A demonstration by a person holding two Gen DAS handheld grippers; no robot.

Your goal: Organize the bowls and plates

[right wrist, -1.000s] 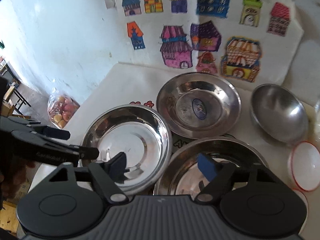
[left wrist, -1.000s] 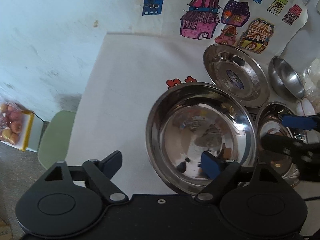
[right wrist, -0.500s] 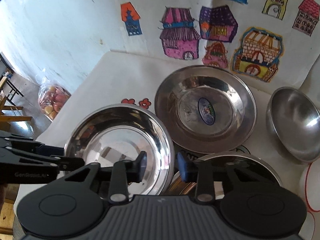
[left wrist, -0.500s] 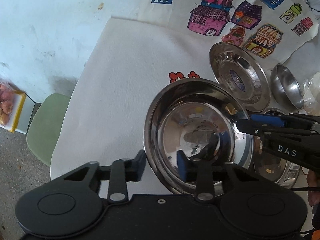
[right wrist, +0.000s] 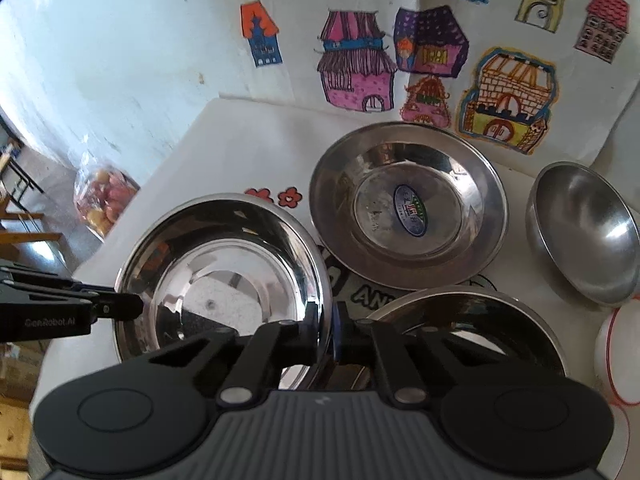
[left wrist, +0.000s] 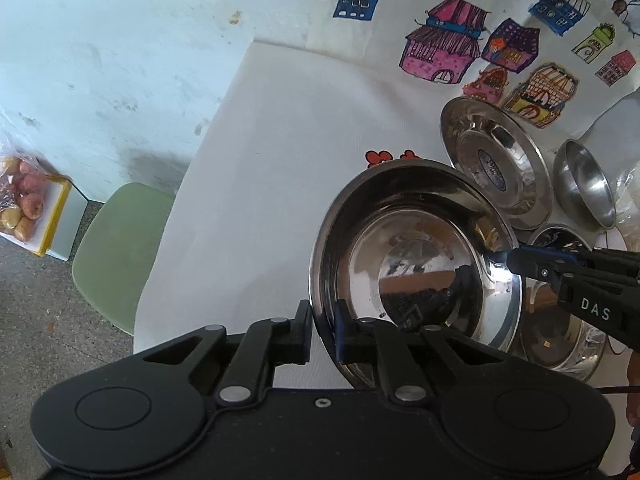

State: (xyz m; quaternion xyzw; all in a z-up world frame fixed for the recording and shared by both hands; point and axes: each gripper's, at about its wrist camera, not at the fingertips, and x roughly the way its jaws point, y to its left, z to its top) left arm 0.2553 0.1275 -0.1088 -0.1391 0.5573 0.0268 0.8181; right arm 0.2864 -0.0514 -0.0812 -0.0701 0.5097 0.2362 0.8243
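A shiny steel plate sits on the white table. Both grippers hold it at opposite edges. My left gripper is closing tight on the near-left rim, one pad inside and one outside. My right gripper pinches the opposite rim; it enters the left wrist view from the right. The left gripper reaches in from the left in the right wrist view. Beside the held plate are a sticker-marked steel plate, a steel bowl and another steel dish.
A white bowl with a red rim stands at the right edge. Coloured house drawings hang on the wall behind the table. Off the table's left side are a green chair and a bag of fruit.
Both grippers went from wide open to shut on opposite rims of the steel plate. The right gripper shifted left onto the plate's edge.
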